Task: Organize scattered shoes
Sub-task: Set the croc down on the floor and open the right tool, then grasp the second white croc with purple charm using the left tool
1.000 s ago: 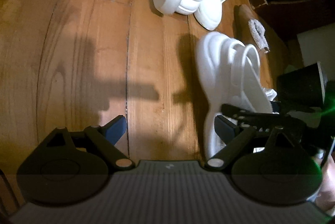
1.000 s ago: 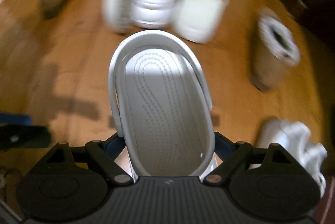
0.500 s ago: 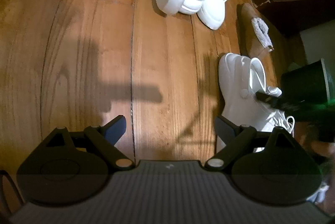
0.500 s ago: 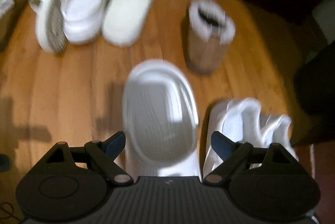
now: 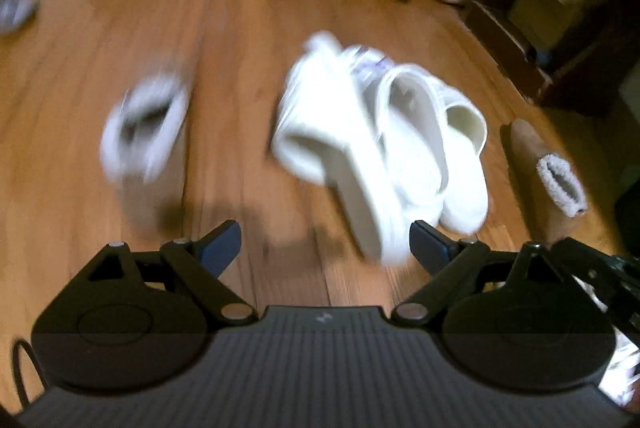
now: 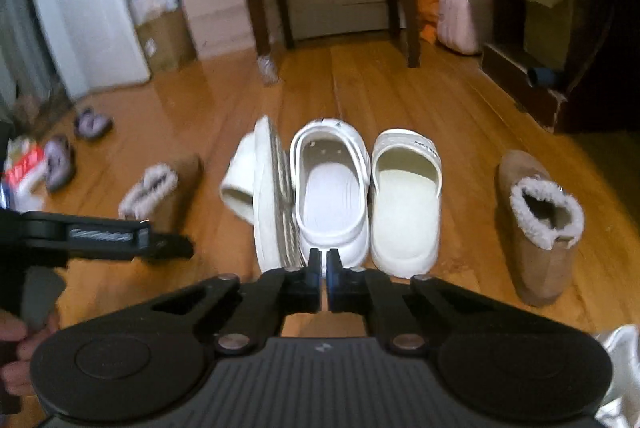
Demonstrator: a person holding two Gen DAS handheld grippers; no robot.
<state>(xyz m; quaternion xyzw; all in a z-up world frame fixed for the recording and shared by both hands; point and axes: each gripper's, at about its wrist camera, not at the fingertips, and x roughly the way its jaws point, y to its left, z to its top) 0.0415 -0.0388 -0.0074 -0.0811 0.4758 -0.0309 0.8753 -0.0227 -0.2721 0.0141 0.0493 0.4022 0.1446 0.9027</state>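
Note:
Three pale shoes stand in a row on the wood floor: a white slide on its edge, a white clog and a cream clog. My right gripper hovers just short of the white clog's heel, jaws closing until the pads nearly touch, with nothing between them. Tan fleece-lined boots stand apart, one to the left and one to the right. The left wrist view is blurred. There my left gripper is open and empty above the floor, short of the same white shoes.
Two purple slippers lie far left, near a red-and-white box. A dark table stands behind the row and a dark cabinet at right. A white sneaker shows at the bottom right edge. A hand holds the left tool.
My right gripper let go of the white clog, lifted away and shut. The left wrist view swung up from the floor boards to the row of white shoes and is now blurred.

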